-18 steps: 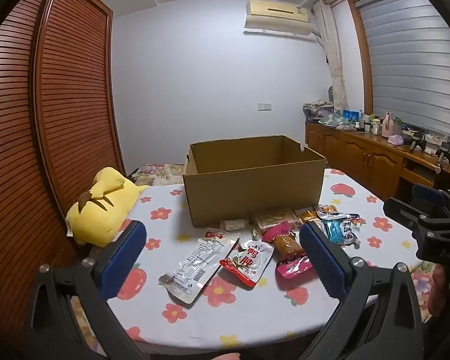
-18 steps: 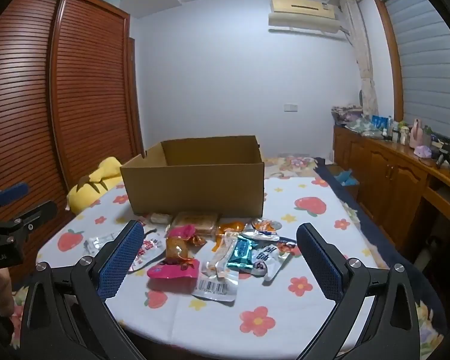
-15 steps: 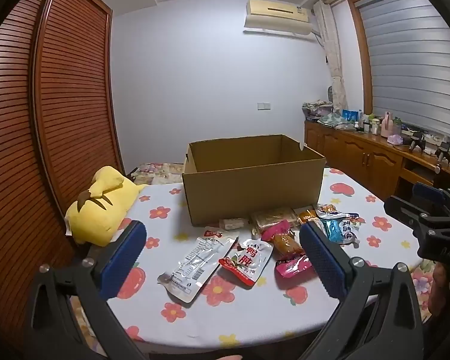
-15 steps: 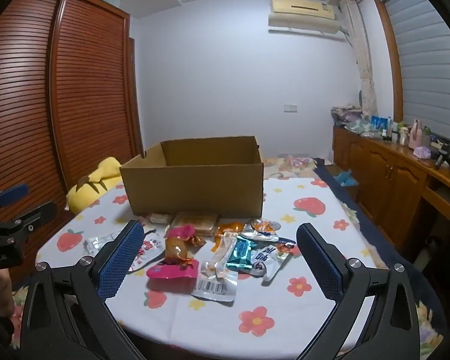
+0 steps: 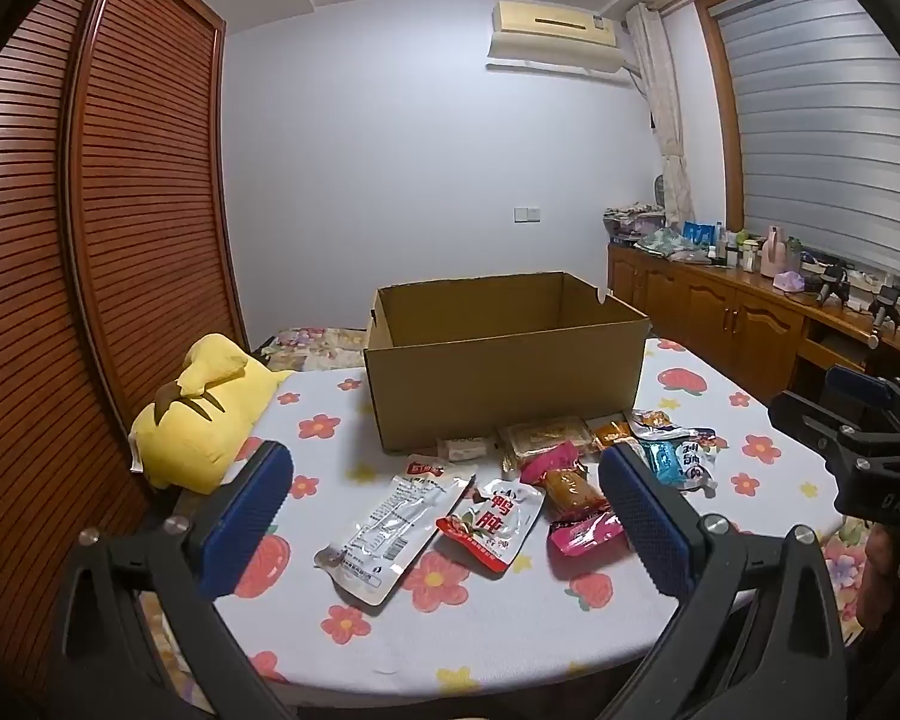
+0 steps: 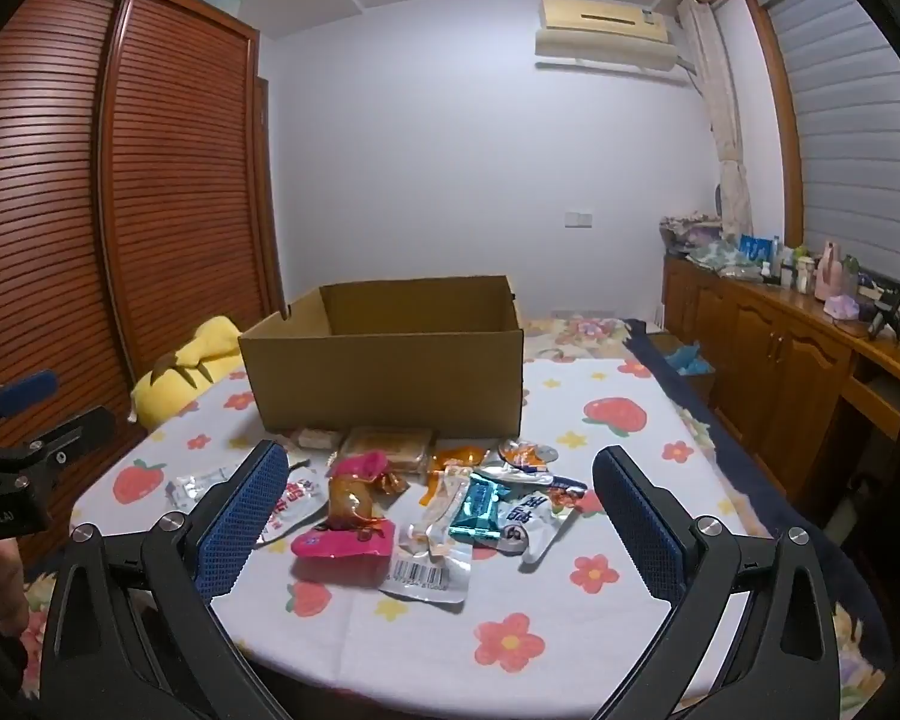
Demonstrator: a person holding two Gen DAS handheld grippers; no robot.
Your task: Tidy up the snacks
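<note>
An open cardboard box [image 5: 504, 372] [image 6: 390, 378] stands on the flowered tablecloth [image 5: 510, 618]. Several snack packets lie in front of it: a clear silver pouch [image 5: 390, 528], a red and white pouch [image 5: 492, 519], a pink packet [image 5: 582, 531] [image 6: 342, 540], a teal packet [image 6: 477, 507]. My left gripper [image 5: 444, 525] is open and empty, above the near table edge before the packets. My right gripper [image 6: 441, 531] is open and empty, also short of the pile. Each gripper shows at the edge of the other's view.
A yellow plush toy [image 5: 201, 414] lies at the table's left edge. A slatted wooden wardrobe [image 5: 90, 240] stands on the left. A wooden sideboard [image 5: 750, 318] with bottles runs along the right wall under the blinds.
Both views have shifted only slightly; the grippers stay open and nothing on the table has moved.
</note>
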